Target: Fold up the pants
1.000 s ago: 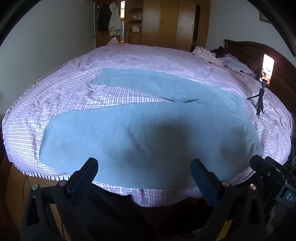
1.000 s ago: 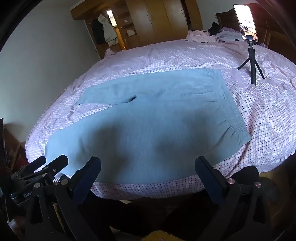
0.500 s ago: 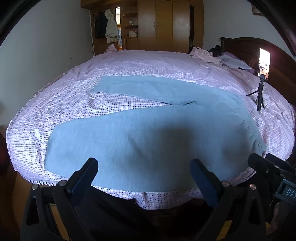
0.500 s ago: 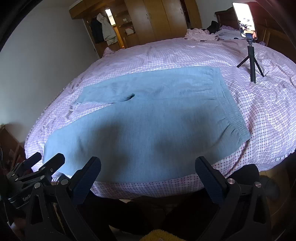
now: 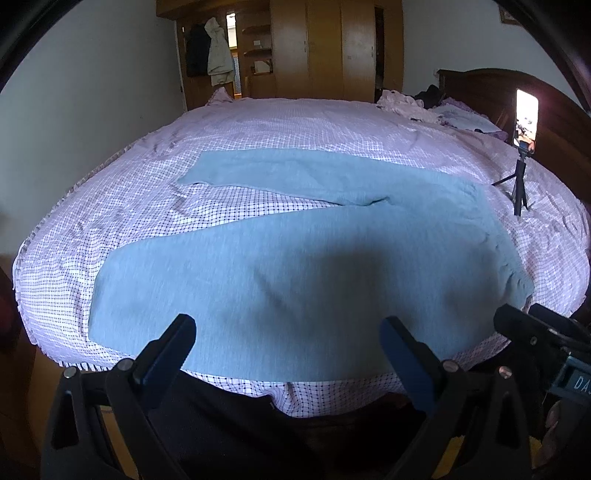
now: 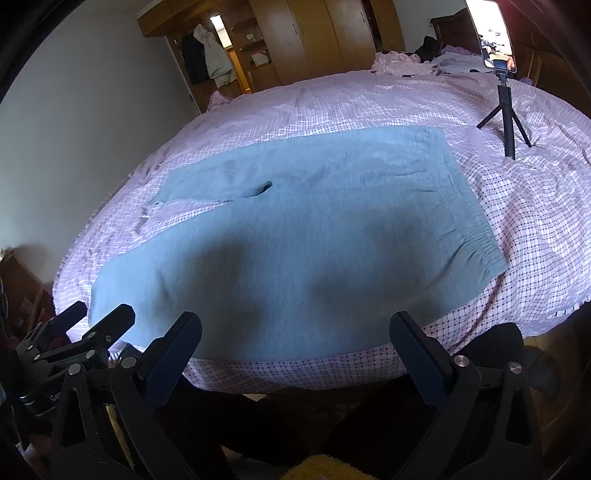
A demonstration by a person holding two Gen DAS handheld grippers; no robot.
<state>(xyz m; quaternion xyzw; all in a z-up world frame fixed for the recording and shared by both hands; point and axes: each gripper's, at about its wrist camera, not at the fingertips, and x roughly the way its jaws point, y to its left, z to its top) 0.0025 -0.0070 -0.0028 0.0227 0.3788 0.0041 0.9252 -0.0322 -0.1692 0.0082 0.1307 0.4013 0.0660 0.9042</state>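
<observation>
Both fingers [image 5: 173,343] of the left gripper [image 5: 286,341] are spread wide with nothing between them, held off the near edge of the bed [image 5: 110,206]. Fingers [image 6: 413,343] of the right gripper [image 6: 295,338] stand just as wide apart, also holding nothing, off the same near edge.

Light blue pants [image 5: 295,273] lie flat on the checked pink-and-white cover, unfolded. One leg runs along the near edge of the bed toward the left; the other leg angles away toward the far left, so the two legs form an open V with a wedge of checked cover showing between them. The waistband [image 6: 469,206] is at the right end (its gathered edge looks slightly rumpled). A dark shadow falls across the near leg.

Each gripper shows at the edge of the other's view: the right one at the lower right of the left view, the left one at the lower left of the right view.

Beyond the waistband, a phone [image 6: 493,33] with a lit screen stands on a small black tripod [image 6: 508,114] on the cover. Loose clothes [image 5: 402,103] lie near the dark headboard. Wooden wardrobes [image 5: 332,48] fill the far wall, with jackets [image 5: 218,55] hanging beside them.
</observation>
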